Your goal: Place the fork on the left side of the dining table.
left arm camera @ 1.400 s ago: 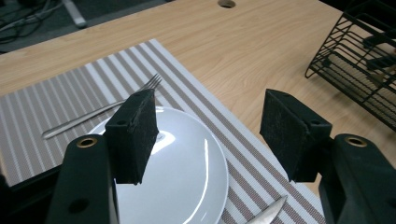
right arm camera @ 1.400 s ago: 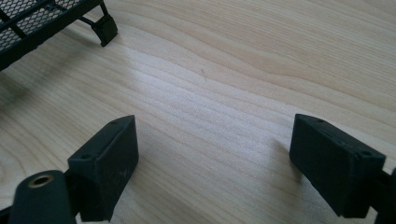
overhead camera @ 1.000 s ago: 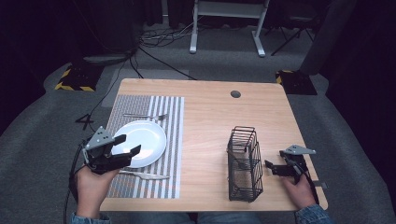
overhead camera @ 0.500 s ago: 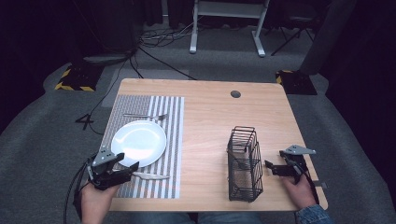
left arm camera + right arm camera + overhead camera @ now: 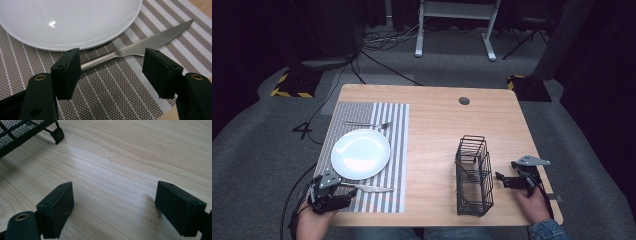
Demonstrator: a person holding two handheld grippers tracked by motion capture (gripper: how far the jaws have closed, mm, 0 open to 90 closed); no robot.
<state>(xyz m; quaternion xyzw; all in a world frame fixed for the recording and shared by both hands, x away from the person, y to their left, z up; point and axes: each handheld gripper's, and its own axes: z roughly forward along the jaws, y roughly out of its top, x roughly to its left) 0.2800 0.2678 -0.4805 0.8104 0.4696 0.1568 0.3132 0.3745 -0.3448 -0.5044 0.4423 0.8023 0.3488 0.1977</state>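
Since the earlier frames my left gripper (image 5: 343, 196) has dropped from over the white plate (image 5: 360, 153) to the near edge of the striped placemat (image 5: 394, 150), low over the table knife (image 5: 368, 188); the right gripper (image 5: 507, 180) has kept its place. Left jaws stand wide apart and press on nothing. From the left gripper view (image 5: 113, 72), the knife (image 5: 140, 47) lies flat on the placemat (image 5: 120, 95) just ahead of the jaws, its handle end passing behind the left-hand jaw and its blade running off past the right-hand jaw, up and away. I cannot tell whether the left-hand jaw touches the handle. Beyond the knife, ahead of the jaws, sits the plate (image 5: 70, 22), its rim close to the handle without touching it. A fork (image 5: 367, 124) lies on the far side of the plate, well apart from my left jaws.

My right jaws are also apart with nothing between them, as the right gripper view (image 5: 115, 202) shows, hovering low over bare wooden bench (image 5: 125, 157). A foot of the black wire basket (image 5: 22, 130) sits ahead of them and off to the left-hand jaw's side, near but not touching. On the high view that basket (image 5: 473, 175) stands upright just beside the right gripper.
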